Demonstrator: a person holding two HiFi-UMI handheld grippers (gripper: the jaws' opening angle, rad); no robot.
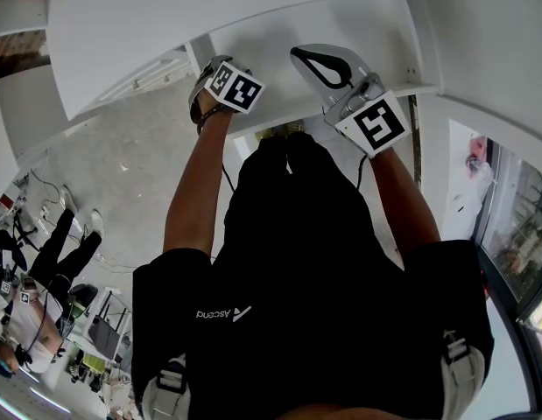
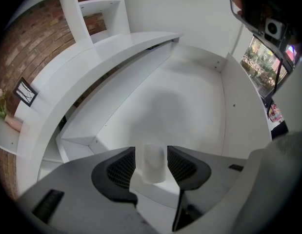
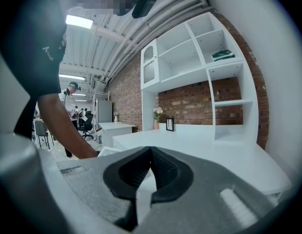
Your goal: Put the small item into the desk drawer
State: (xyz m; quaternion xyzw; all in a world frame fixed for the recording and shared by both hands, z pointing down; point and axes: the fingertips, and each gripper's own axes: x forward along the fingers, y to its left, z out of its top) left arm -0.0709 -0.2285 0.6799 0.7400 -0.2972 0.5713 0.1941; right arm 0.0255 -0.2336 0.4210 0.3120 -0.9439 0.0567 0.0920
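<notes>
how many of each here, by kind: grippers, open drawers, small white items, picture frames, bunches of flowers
grippers: 2 (left gripper, right gripper)
open drawer: 1
small white item, between the left jaws: 1
picture frame: 1
bunch of flowers: 1
total: 6

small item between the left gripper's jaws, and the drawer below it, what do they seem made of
Small item: whitish cylinder, probably matte plastic, perhaps slightly translucent; it is blurred, so unsure. Drawer: likely white laminated or painted board, smooth and matte, judging by flat panels and square butt-joined corners.
</notes>
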